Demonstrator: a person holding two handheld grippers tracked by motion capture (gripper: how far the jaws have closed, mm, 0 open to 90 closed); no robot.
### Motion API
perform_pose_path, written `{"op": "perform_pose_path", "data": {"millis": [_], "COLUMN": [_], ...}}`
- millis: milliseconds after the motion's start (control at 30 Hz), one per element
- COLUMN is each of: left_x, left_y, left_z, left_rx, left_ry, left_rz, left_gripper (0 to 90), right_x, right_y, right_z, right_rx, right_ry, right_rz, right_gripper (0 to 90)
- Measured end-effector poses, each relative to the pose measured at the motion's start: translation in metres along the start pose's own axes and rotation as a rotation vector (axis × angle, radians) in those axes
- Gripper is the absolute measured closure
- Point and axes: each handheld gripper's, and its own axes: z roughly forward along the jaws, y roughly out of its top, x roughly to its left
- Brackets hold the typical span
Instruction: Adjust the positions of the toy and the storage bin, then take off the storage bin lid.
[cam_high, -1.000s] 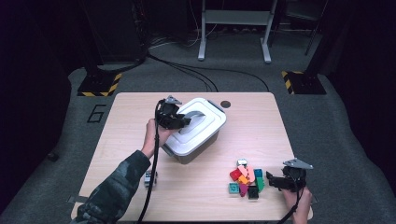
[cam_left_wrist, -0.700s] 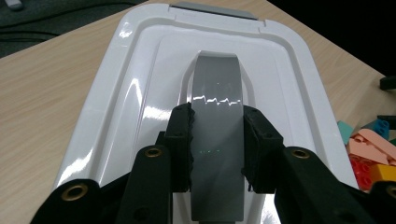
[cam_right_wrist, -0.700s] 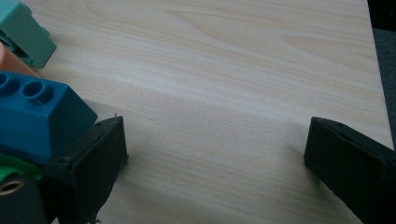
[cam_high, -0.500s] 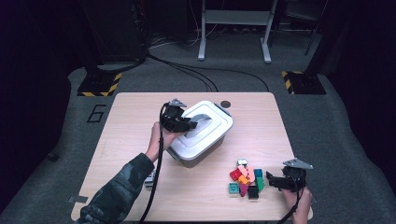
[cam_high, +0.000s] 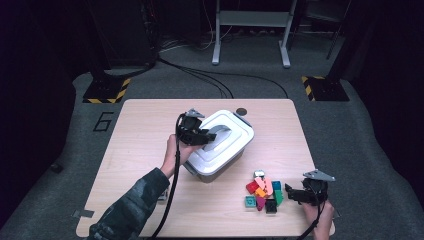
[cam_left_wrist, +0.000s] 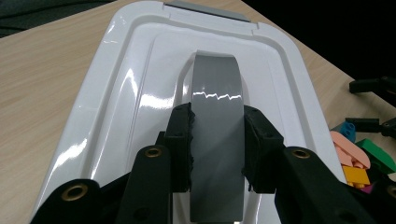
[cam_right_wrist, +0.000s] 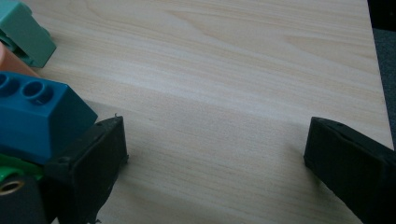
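Note:
A white lidded box (cam_high: 220, 145) with a grey handle (cam_left_wrist: 217, 116) sits mid-table, its right end raised. My left gripper (cam_high: 200, 136) is shut on that grey handle, one pad (cam_left_wrist: 180, 140) on each side of the strap. A pile of several coloured bricks (cam_high: 262, 192) lies near the front right. My right gripper (cam_high: 289, 192) rests open on the table just right of the pile, with only bare wood between its jaws. Against its left jaw lies a dark blue brick (cam_right_wrist: 37, 114).
A small dark disc (cam_high: 242, 111) lies near the table's far edge (cam_high: 200, 100), behind the box. A teal brick (cam_right_wrist: 23, 39) sits beyond the blue one. Cables trail from both grippers toward the front. Bare wood spans the table's left side (cam_high: 130, 145).
The left gripper, shut on the handle, has carried the box a little to the right and tilted it. The right gripper has stayed still.

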Motion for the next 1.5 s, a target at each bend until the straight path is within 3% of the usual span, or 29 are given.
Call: {"op": "perform_pose_path", "data": {"millis": [500, 1133, 1500], "left_x": [-0.003, -0.009, -0.003], "left_y": [-0.003, -0.004, -0.001], "left_z": [0.001, -0.001, -0.023], "left_rx": [-0.012, -0.027, -0.083], "left_ry": [-0.032, -0.003, 0.021], "left_rz": [-0.033, 0.022, 0.03], "left_gripper": [66.8, 66.8, 66.8], "right_x": [0.0, 0.0, 0.0], "right_y": [0.0, 0.0, 0.0], "right_z": [0.0, 0.0, 0.0], "right_rx": [0.0, 0.0, 0.0], "right_ry": [0.0, 0.0, 0.0], "right_rz": [-0.001, -0.002, -0.001], "right_gripper": [5.0, 5.0, 5.1]}}
